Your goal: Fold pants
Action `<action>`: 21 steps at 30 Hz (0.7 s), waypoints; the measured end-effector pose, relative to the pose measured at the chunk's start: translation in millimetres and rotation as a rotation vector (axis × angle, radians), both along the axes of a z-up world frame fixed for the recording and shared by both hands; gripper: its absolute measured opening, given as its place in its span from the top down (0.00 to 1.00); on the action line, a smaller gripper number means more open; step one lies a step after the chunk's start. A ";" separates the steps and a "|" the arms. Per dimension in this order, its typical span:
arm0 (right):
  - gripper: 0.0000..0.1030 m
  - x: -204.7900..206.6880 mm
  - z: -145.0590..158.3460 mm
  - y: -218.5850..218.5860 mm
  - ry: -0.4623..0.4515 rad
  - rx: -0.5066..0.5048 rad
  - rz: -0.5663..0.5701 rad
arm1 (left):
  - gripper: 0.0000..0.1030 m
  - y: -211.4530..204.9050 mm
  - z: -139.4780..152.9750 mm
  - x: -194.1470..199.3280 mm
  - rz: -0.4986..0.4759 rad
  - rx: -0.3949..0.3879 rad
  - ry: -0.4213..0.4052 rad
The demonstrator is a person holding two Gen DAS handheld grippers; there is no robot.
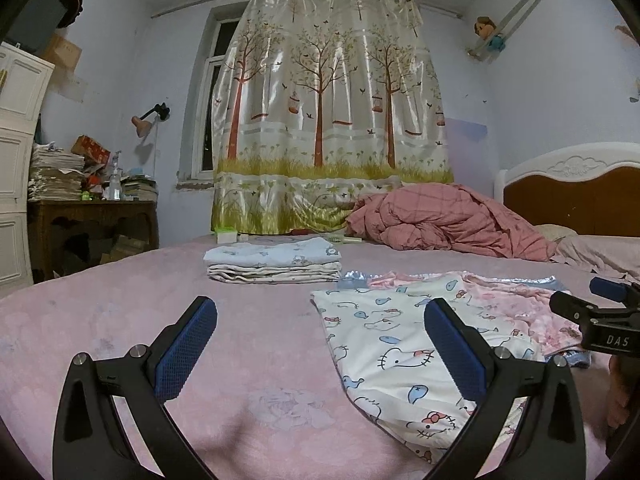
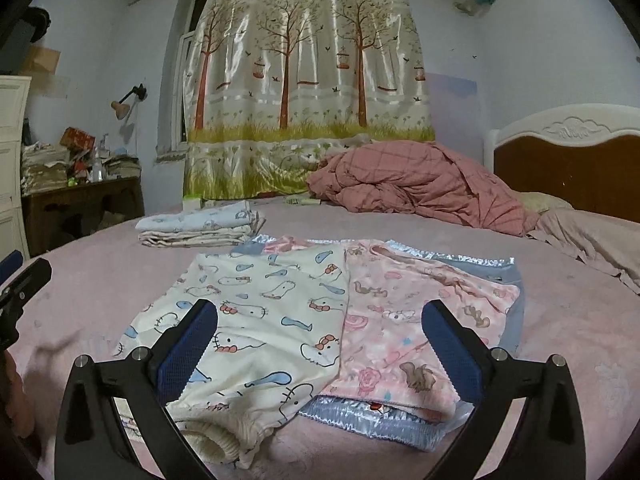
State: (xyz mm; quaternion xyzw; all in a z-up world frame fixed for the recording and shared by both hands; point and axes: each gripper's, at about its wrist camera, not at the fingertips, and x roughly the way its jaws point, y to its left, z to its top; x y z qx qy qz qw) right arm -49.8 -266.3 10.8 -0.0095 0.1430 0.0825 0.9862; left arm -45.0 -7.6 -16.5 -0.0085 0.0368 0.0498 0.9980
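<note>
Pants (image 2: 260, 320) with a cartoon-cat print lie flat on the pink bedspread (image 1: 120, 340), on the left half of a flattened pile of garments. A pink floral garment (image 2: 420, 320) lies beside them on the right, its left edge tucked under the pants, with a blue satin-trimmed piece (image 2: 380, 420) showing underneath.

Long axis: the pants run away from the person toward the curtain (image 1: 332, 100). What looks like the elastic waistband is at the near edge, bunched just below the right gripper (image 2: 320, 356); the far hem ends short of a separate stack of folded laundry (image 1: 274, 264).

Gripper state: both are released. The right gripper's jaws stand wide apart above the cloth, one pad over the cat print and the other over the pink garment, nothing pinched between them. The left gripper (image 1: 320, 356) is likewise spread and empty; it sits left of the pants, with only its right finger over their left edge.

Relation governing the next move: the right gripper is centred on the pile and nearer the waistband; the left gripper is offset over bare bedspread. A lengthwise fold would probably need the left gripper brought rightward onto the near-left corner first.
</note>
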 end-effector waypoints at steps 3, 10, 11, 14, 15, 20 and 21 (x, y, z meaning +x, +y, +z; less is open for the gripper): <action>0.00 1.7 -1.7 -0.8 0.012 0.004 -0.002 | 0.00 -0.6 -0.4 -0.4 0.000 0.001 0.001; 0.00 -0.7 -2.4 -7.4 0.008 0.023 -0.082 | 0.00 -6.1 -1.0 1.0 0.129 0.040 0.020; 0.00 -1.9 -2.9 -7.8 0.008 0.021 -0.098 | 0.00 -5.7 -2.0 1.9 0.118 0.041 0.021; 0.00 -6.7 -1.9 -8.8 -0.009 0.022 -0.110 | 0.00 -1.6 -2.2 -2.5 0.091 0.024 0.006; 0.00 -6.7 -1.3 -8.5 -0.013 0.020 -0.109 | 0.00 1.5 -2.1 -5.2 0.077 0.009 -0.007; 0.00 -12.5 -0.7 2.1 -0.038 -0.036 -0.114 | 0.00 9.3 0.0 -7.8 0.083 -0.021 -0.018; 0.00 -12.8 -0.4 3.3 -0.037 -0.039 -0.101 | 0.00 9.4 0.2 -7.2 0.083 -0.021 -0.014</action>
